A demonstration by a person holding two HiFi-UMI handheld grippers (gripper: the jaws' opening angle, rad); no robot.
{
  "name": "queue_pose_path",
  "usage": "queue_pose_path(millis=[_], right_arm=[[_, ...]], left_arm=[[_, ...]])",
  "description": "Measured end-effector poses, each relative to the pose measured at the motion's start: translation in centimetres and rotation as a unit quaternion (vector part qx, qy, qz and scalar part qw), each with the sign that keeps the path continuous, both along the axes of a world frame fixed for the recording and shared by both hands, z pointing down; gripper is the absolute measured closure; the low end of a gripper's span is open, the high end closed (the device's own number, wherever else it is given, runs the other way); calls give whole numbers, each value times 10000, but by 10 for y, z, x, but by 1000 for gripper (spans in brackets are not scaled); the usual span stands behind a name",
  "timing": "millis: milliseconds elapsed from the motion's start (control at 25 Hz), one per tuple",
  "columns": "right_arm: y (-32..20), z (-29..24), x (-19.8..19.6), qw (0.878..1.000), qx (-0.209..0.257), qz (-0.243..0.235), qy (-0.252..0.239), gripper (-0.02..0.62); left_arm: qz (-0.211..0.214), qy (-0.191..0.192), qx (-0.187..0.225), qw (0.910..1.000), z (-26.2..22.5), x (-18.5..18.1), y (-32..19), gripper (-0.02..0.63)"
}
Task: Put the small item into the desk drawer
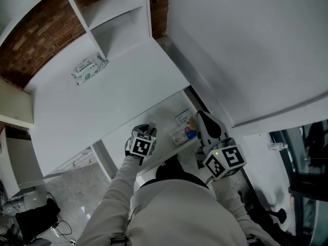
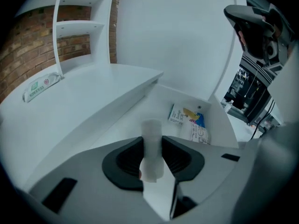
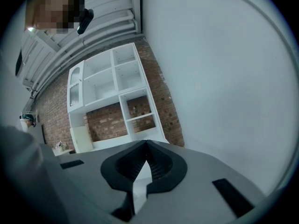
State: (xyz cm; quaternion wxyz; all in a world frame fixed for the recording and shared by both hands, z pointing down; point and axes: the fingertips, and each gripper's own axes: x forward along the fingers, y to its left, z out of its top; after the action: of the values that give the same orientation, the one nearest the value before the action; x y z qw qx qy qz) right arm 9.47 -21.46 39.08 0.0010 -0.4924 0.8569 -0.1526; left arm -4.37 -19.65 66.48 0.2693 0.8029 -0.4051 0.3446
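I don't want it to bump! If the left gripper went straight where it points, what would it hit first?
Probably the open drawer, its bare floor left of the packets. The white tube in the left gripper would touch first; depth is unclear.

I seem to be working in a home study or small office. There's a white desk (image 1: 102, 96) with its drawer (image 1: 161, 114) pulled out, and white cubby shelves (image 3: 114, 85) stand against a bare brick wall (image 1: 36, 37). A pack of wipes (image 1: 88, 68) lies on the desktop, above a grey tiled floor (image 1: 77, 188).
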Motion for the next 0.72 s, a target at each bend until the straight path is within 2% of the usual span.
queue_pose_path(millis=[720], right_arm=[[-10, 7, 7, 9999, -109, -10, 3, 568]], left_arm=[[218, -443, -928, 9945, 66, 3, 18, 472]])
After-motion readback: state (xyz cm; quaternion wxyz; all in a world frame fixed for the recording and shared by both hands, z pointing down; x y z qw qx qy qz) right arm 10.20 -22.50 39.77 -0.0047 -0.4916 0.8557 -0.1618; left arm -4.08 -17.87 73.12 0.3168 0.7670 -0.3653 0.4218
